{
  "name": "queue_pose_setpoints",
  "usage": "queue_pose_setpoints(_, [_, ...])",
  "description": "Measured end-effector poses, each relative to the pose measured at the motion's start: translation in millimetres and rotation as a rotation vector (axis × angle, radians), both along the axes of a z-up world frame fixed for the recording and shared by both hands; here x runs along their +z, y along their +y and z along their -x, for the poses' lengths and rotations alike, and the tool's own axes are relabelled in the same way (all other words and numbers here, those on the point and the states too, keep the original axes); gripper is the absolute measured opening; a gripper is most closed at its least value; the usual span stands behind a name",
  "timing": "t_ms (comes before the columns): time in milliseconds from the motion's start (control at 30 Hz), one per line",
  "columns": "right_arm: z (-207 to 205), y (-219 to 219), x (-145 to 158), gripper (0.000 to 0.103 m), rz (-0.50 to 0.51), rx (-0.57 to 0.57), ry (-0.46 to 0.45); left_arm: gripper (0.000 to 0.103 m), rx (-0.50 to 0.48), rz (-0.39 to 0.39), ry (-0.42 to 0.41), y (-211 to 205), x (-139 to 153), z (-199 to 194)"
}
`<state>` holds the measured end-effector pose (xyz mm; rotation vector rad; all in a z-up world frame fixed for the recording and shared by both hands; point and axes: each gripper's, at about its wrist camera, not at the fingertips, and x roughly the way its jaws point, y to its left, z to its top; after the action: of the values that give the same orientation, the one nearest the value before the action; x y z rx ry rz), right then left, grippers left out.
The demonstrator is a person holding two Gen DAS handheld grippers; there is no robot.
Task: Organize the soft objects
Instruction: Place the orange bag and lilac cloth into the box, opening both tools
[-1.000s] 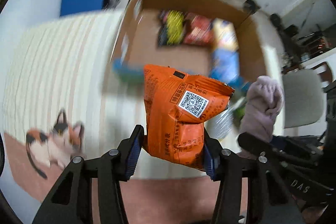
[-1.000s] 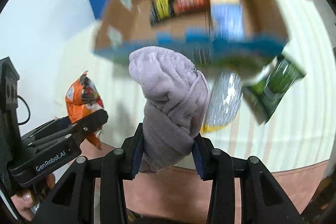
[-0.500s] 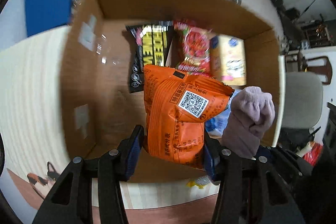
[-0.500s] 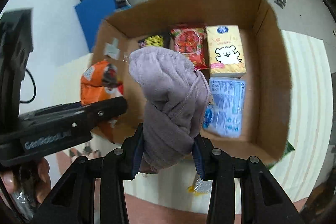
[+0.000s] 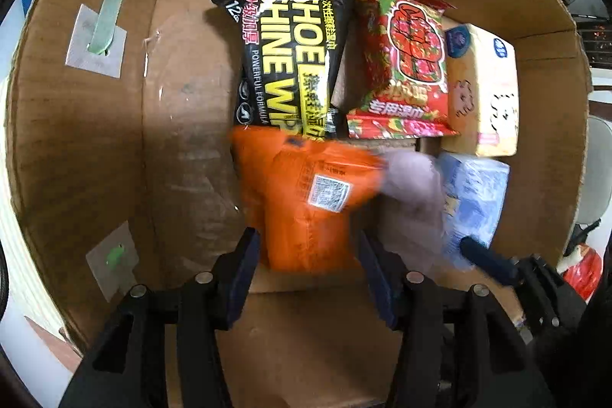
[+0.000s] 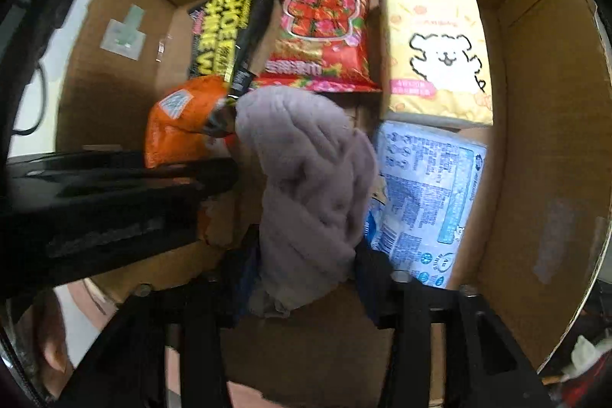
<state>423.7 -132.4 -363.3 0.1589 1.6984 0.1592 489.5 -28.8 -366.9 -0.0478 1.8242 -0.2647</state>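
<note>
Orange snack pouch (image 5: 306,201) sits clamped between the two fingers of my left tool (image 5: 308,266), sticking straight out ahead of it and blurred, inside the cardboard box (image 5: 76,125). Just to the right of that tool, my right tool (image 6: 308,257) is closed tight on a rolled lilac cloth (image 6: 310,186), which also stands out forward from its fingers; pouch and cloth are side by side, the cloth's edge against the pouch in the left wrist view. Directly ahead of the left tool, past the pouch, a black shoe-wipes pack (image 5: 290,52) lies flat on the box floor, its near edge tucked under the pouch's top. Ahead of the right tool lies a red patterned pack (image 6: 321,29), and further right a yellow tissue pack with a cartoon dog (image 6: 436,52). To the right of the cloth, close beside it, lies a pale blue pack (image 6: 424,201). Brown cardboard walls rise all round both tools.
</note>
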Motion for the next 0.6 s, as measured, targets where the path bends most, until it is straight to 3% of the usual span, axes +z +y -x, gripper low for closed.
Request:
queue_pose_setpoints(33, [0.7, -2.4, 3.5, 0.079, -0.008, -0.013, -0.007, 0.067, -0.004, -0.01, -0.005, 1.6, 2.6, 1.5])
queue_pose_setpoints(133, [0.0, -7.9, 12.7, 0.079, 0.004, -0.02, -0.015, 0.073, -0.011, -0.025, -0.048, 4.2, 15.4, 3.4])
queue_pose_setpoints(233, [-2.0, -12.8, 26.2, 0.08, 0.02, -0.03, -0.03, 0.074, -0.014, -0.037, -0.083, 8.4, 30.9, 12.6])
queue_pose_setpoints(267, [-3.0, -14.5, 30.7, 0.084, 0.019, -0.03, -0.033, 0.075, -0.017, -0.048, -0.099, 9.3, 36.9, 16.3])
queue_pose_setpoints(333, [-8.9, -19.0, 40.7, 0.095, 0.031, -0.037, -0.042, 0.091, -0.017, -0.053, -0.127, 15.0, 58.3, 29.1])
queue_pose_setpoints(400, [-1.9, -20.3, 49.1, 0.101, 0.05, -0.036, -0.061, 0.097, -0.021, -0.065, -0.163, 17.4, 72.9, 35.7])
queue_pose_setpoints(600, [15.0, -21.0, 78.7, 0.103, 0.128, -0.045, -0.115, 0.1, -0.025, -0.091, -0.272, 21.7, 116.3, 54.8])
